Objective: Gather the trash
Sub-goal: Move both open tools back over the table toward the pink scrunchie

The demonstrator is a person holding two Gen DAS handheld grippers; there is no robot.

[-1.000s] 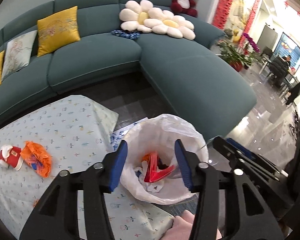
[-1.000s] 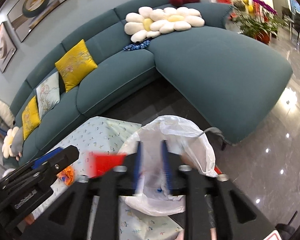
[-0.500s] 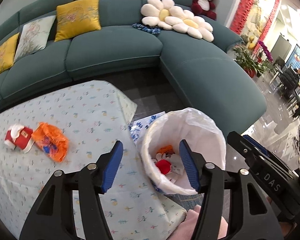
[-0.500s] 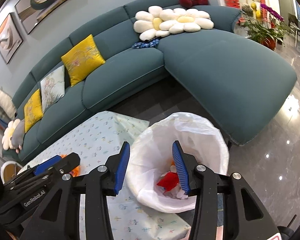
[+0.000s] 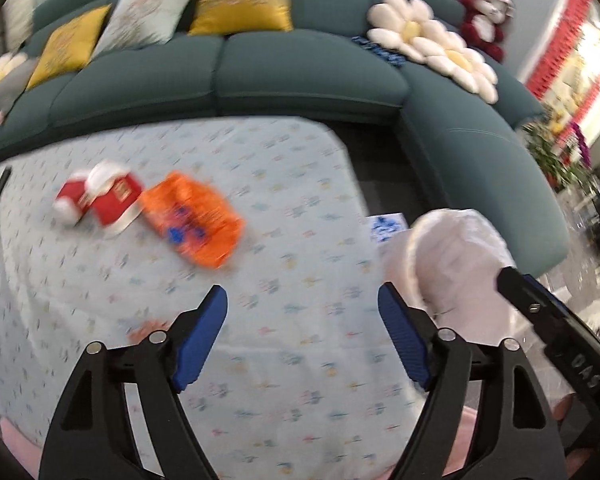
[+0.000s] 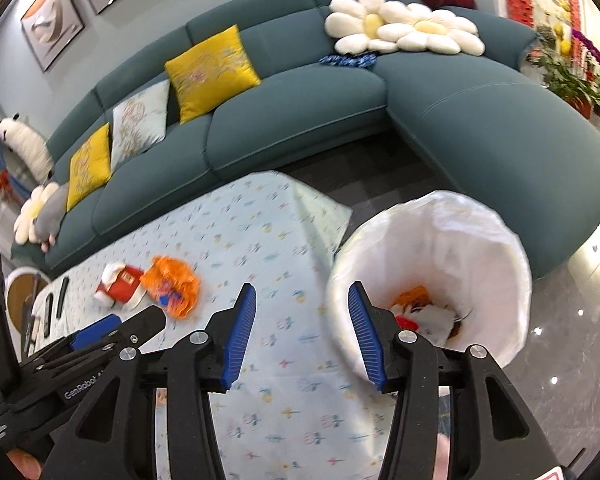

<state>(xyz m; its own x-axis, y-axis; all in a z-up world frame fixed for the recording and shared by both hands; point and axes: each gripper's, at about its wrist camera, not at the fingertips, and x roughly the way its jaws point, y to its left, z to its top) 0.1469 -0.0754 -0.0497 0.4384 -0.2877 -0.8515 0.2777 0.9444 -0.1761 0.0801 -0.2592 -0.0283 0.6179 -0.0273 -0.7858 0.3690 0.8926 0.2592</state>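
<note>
Over the tablecloth (image 5: pixel 292 208), left claw (image 5: pixel 302 322) just widened, empty.

Orange wrapper (image 5: pixel 196 220), red-white carton (image 5: pixel 108 198), pale floral-print tablecloth (image 5: pixel 284 200), teal sofa (image 6: pixel 300 116), white bin liner (image 6: pixel 480 248).

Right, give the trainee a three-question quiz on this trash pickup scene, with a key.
1. True or false: the orange wrapper already lies in the bin.
2. Which lies nearer the bin on the tablecloth: (a) the orange wrapper, (b) the red carton?
3. Fill in: the left gripper and right gripper both hold ____.

Key: 1 false, it lies on the tablecloth. 2 (a). 3 nothing; the fingers have just been opening and are empty.
</note>
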